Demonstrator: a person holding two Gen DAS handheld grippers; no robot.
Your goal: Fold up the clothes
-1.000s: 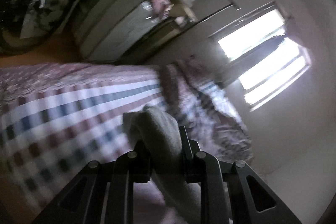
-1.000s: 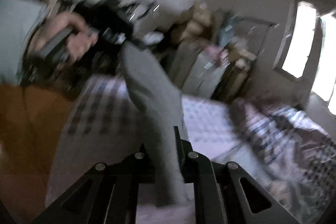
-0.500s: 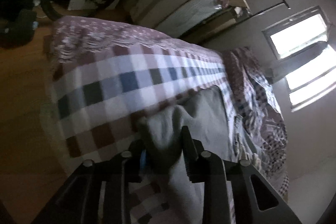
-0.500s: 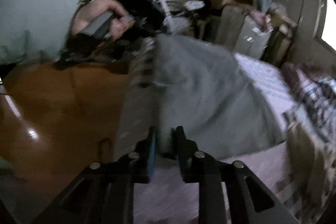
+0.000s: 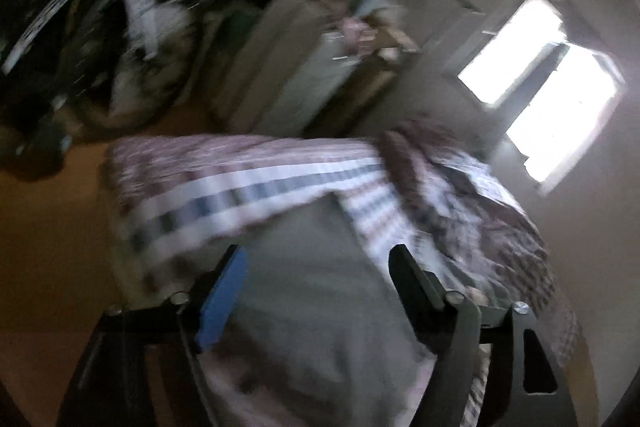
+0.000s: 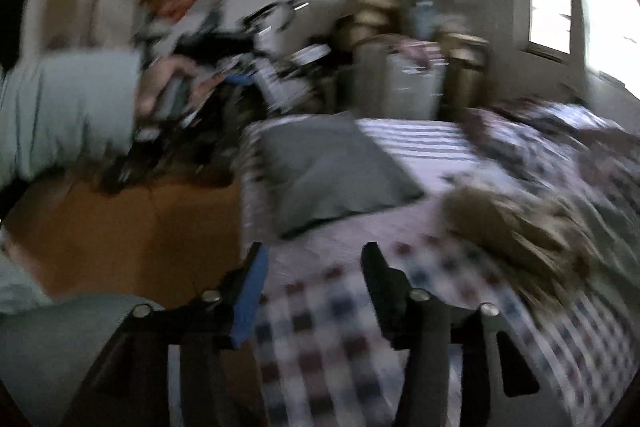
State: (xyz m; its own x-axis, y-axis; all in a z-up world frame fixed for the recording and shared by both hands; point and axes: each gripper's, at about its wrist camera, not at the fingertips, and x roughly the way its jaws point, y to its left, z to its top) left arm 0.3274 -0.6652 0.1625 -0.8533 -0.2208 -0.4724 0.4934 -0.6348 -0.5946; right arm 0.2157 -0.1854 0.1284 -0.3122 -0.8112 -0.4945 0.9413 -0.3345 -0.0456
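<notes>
A grey garment (image 6: pixel 328 167) lies flat on the checked bedspread (image 6: pixel 340 327) near the bed's left edge. In the left wrist view the same grey garment (image 5: pixel 320 287) fills the space under and between the fingers of my left gripper (image 5: pixel 316 263), which is open and holds nothing. My right gripper (image 6: pixel 312 263) is open too, above the checked spread a short way in front of the garment. Both views are blurred by motion. In the right wrist view a hand (image 6: pixel 160 87) holds the other gripper at the left, above the floor.
An olive-brown garment (image 6: pixel 516 227) lies crumpled on the bed to the right. A rumpled checked blanket (image 6: pixel 580 147) covers the far right. Orange-brown floor (image 6: pixel 120 235) borders the bed's left side. A bicycle (image 6: pixel 264 67), boxes and cabinets stand behind. Bright windows (image 5: pixel 560 99) are at the right.
Both grippers have opened and let go of the grey garment, which now lies flat on the bed. Both have drawn back from it.
</notes>
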